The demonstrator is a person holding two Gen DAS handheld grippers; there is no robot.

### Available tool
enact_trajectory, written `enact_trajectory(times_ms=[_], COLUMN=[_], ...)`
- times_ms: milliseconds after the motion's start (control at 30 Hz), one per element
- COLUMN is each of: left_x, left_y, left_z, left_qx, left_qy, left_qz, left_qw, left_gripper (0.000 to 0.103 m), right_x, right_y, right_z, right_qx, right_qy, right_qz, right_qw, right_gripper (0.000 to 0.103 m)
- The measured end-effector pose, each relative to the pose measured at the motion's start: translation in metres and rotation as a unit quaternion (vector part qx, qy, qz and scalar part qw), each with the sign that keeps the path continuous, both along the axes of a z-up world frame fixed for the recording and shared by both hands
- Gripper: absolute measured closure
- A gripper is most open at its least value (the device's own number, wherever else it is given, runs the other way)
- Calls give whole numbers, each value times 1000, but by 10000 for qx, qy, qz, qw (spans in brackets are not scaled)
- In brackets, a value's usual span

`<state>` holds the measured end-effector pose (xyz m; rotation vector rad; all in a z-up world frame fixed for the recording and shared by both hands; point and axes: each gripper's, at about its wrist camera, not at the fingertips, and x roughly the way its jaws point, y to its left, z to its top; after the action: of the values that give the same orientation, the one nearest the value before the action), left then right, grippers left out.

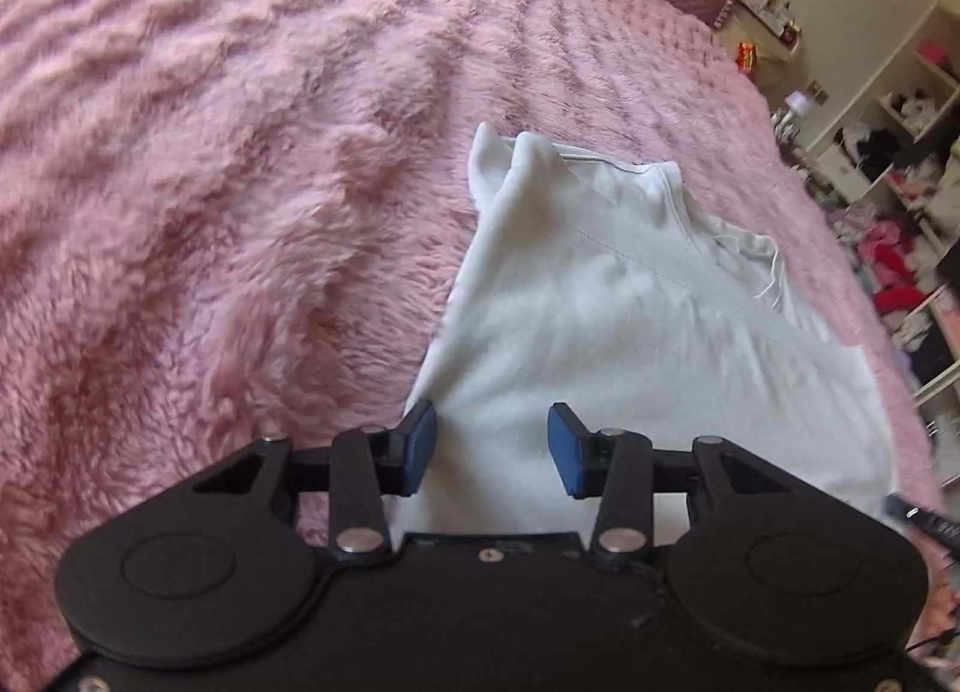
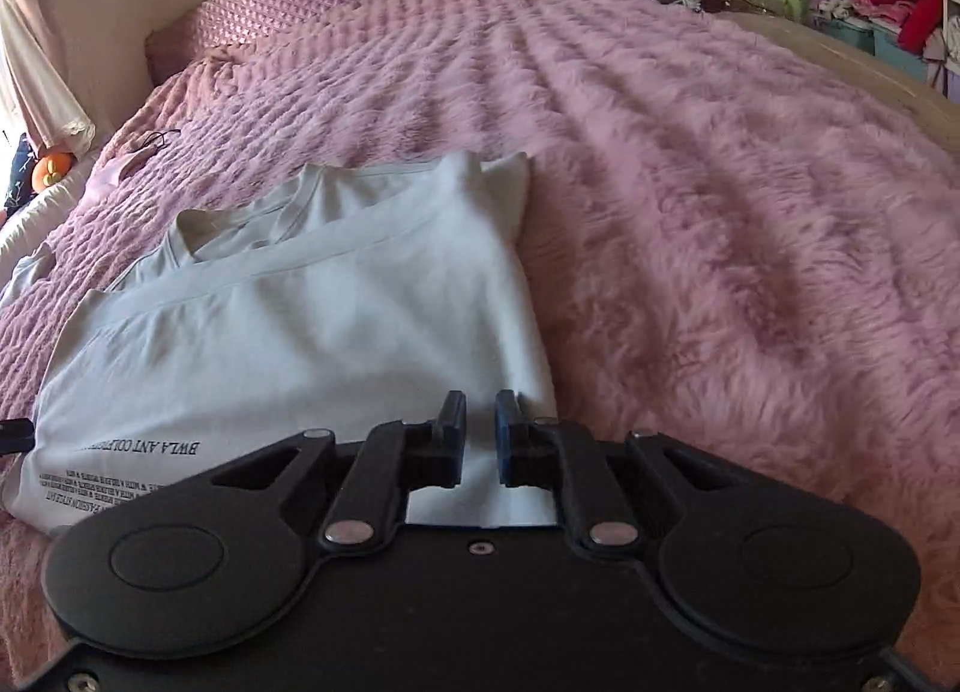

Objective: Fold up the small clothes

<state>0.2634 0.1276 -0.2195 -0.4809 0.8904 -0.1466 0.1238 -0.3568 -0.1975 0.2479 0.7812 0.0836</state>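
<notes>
A white T-shirt (image 2: 312, 296), partly folded with its neckline at the far end and black print near its left edge, lies on a fluffy pink blanket (image 2: 720, 212) covering the bed. The left gripper (image 1: 492, 449) hovers spread over the shirt's near left corner. The right gripper (image 2: 480, 437) is nearly pressed together at the near right corner, perhaps pinching fabric. Cluttered shelves (image 2: 870, 2) stand far right.
</notes>
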Motion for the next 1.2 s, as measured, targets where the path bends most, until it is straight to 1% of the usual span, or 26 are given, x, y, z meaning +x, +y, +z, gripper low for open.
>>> enact_trajectory(times_ms=[67,100,133,167,200,233,267,300,333,400,467,533,567,600,667,733,767,867,900,933,967,1033,1067,1133,1200], left_x=[0,0,1,1,3,4,3,8,15,35,55,74,82,88,95,101,102,105,108,110,110,110,108,107,104], left_y=[-6,-11,-16,-22,-31,-38,-44,-55,-66,-91,-113,-131,-139,-145,-153,-146,-137,-108,-97,-87,-73,-53,-50,-53,-60], left_z=[-1,1,5,12,21,30,38,45,49,52,46,34,27,22,15,13,13,18,16,14,9,-1,-3,-2,8], left_qx=[253,367,401,400,394,365,318,247,187,128,13,-257,-327,-318,-102,-96,-62,398,512,607,609,171,117,227,346], left_qy=[9,-3,-22,-101,-251,-448,-615,-751,-823,-918,-817,-601,-480,-406,-405,-433,-444,-509,-488,-455,-414,-401,-430,-448,-393], left_qz=[-154,-187,-220,-229,-266,-351,-435,-553,-705,-963,-1057,-1177,-1257,-1312,-1368,-1343,-1271,-898,-749,-604,-451,-359,-343,-367,-346], left_qw=[9996,9992,9990,9989,9986,9977,9967,9953,9939,9910,9910,9909,9904,9900,9897,9899,9909,9939,9947,9953,9963,9984,9984,9981,9980], left_gripper=[60,58,52,49,46,40,36,30,28,28,28,28,28,28,28,28,27,26,23,23,23,24,25,25,25], right_x=[1,1,2,3,3,2,3,8,16,38,62,84,91,97,105,107,106,109,109,109,108,106,105,103,98], right_y=[-1,2,5,10,15,20,29,38,46,64,86,106,115,124,132,126,117,77,62,49,36,17,11,9,17], right_z=[-3,-3,0,5,12,20,29,36,40,43,37,25,19,11,0,-5,-6,-8,-8,-9,-9,-11,-13,-16,-12], right_qx=[-17,-69,-141,-218,-262,-319,-423,-458,-383,-91,123,443,597,728,736,582,512,377,330,279,219,216,187,53,-273], right_qy=[37,53,80,71,-19,-176,-402,-547,-611,-647,-608,-420,-349,-242,-82,-102,-151,-197,-228,-246,-261,-294,-278,-213,-184], right_qz=[20,-3,-31,-58,-21,84,259,427,584,853,1071,1263,1369,1466,1432,1281,1138,685,512,340,150,-110,-149,-59,47], right_qw=[10000,10000,9999,9997,9997,9993,9980,9965,9957,9942,9923,9901,9882,9862,9869,9900,9921,9967,9979,9987,9993,9993,9993,9997,9994], right_gripper=[98,98,97,97,91,89,89,89,89,89,89,89,89,89,89,89,89,89,89,89,90,92,93,93,93])
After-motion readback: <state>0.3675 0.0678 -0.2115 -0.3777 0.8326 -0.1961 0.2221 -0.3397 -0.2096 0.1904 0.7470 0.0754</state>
